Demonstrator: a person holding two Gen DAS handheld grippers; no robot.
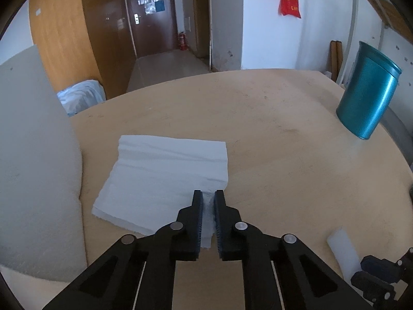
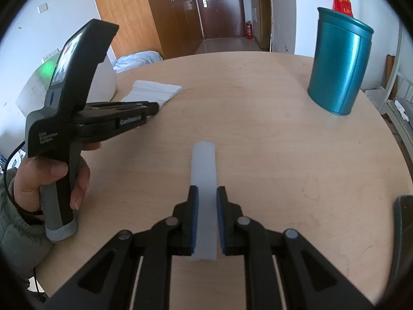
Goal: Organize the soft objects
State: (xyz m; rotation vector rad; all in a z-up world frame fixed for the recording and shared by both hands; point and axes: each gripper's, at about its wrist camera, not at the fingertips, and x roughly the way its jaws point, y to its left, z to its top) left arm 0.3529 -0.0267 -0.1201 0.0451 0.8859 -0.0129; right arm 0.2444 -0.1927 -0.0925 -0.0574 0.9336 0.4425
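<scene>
A stack of white paper napkins [image 1: 165,175] lies on the round wooden table [image 1: 284,129]. My left gripper [image 1: 208,196] is shut on the stack's near right corner. The stack also shows in the right wrist view [image 2: 155,90], with the left gripper [image 2: 152,109] at its near edge. A translucent white soft tube [image 2: 203,180] lies along the table. My right gripper [image 2: 206,192] is shut on this tube, which sticks out forward past the fingertips. The tube's end also shows in the left wrist view [image 1: 343,253].
A teal metal can [image 1: 366,95] stands at the table's far right, also in the right wrist view [image 2: 338,64]. A large white cushion-like object [image 1: 36,168] sits at the table's left. A dark flat object [image 2: 404,222] lies at the right edge.
</scene>
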